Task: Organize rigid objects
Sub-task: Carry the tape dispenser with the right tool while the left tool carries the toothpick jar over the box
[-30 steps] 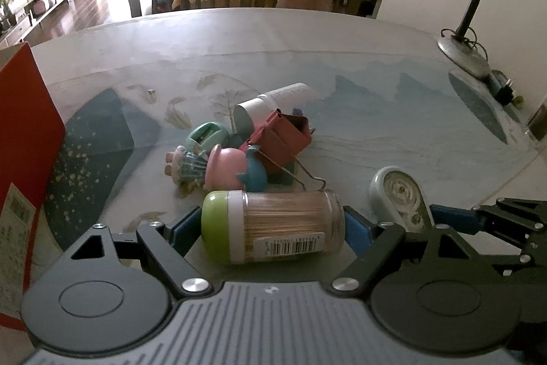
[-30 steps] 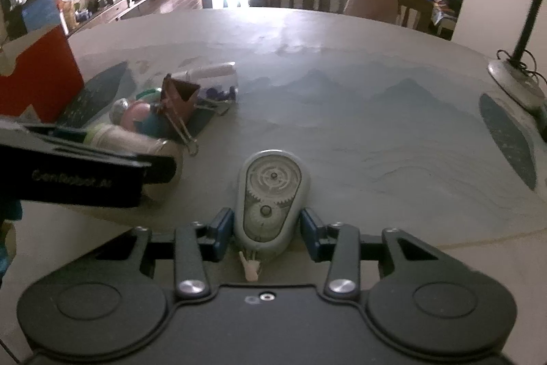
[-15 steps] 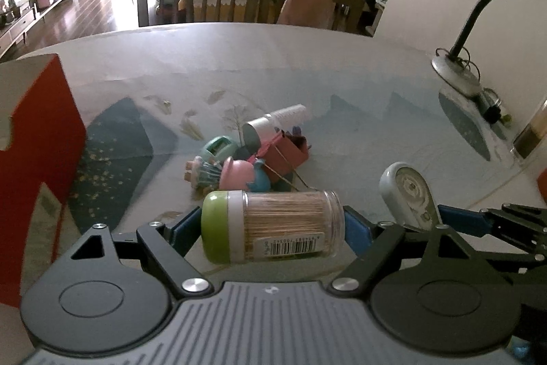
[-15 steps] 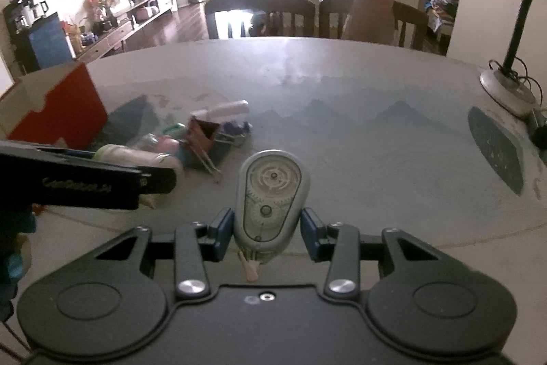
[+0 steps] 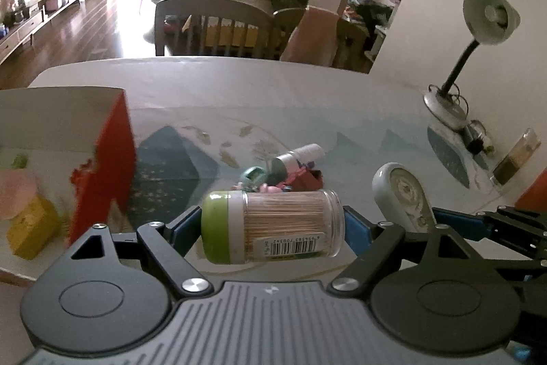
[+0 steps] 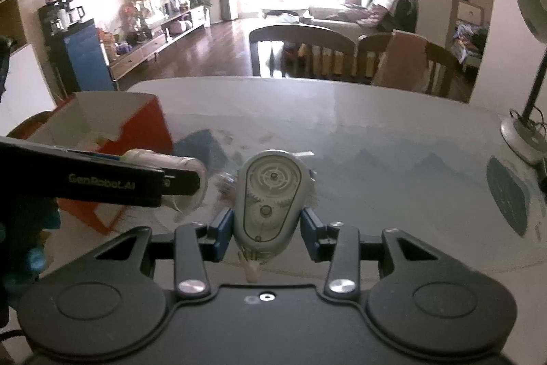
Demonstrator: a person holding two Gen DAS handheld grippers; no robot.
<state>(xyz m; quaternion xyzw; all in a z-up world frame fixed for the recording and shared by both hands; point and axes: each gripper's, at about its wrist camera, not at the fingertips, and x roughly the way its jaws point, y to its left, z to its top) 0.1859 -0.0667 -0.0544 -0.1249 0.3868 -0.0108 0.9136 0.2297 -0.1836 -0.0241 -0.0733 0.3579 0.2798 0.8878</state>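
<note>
The left gripper [image 5: 273,224] is clamped end to end on a clear plastic toothpick jar with a lime-green cap [image 5: 271,226], which lies crosswise between its blue pads; the right gripper [image 6: 266,221] is clamped on the sides of a pale grey teardrop-shaped correction-tape dispenser [image 6: 268,197], its tip pointing back at the camera. Both loads, low over the table a second ago, now ride clear of the patterned blue-and-white tablecloth [image 5: 359,112]; the leftover heap of small items [image 5: 283,170], among them a white tube, a pink toy and a dark red binder clip, has shrunk to a cluster beyond and below the jar. To the left of the left gripper the open red cardboard box with a white lining [image 5: 112,156] has swung into fuller view, with a yellow block [image 5: 30,228] already inside; that suggests both pieces are on their way to the box, with the heap left to sort. Both grippers tilt down toward the table, side by side, the right one's fingers showing at the right edge of the left view; farther off stand a black-stemmed desk lamp [image 5: 478,33] and wooden chairs [image 5: 218,23].
</note>
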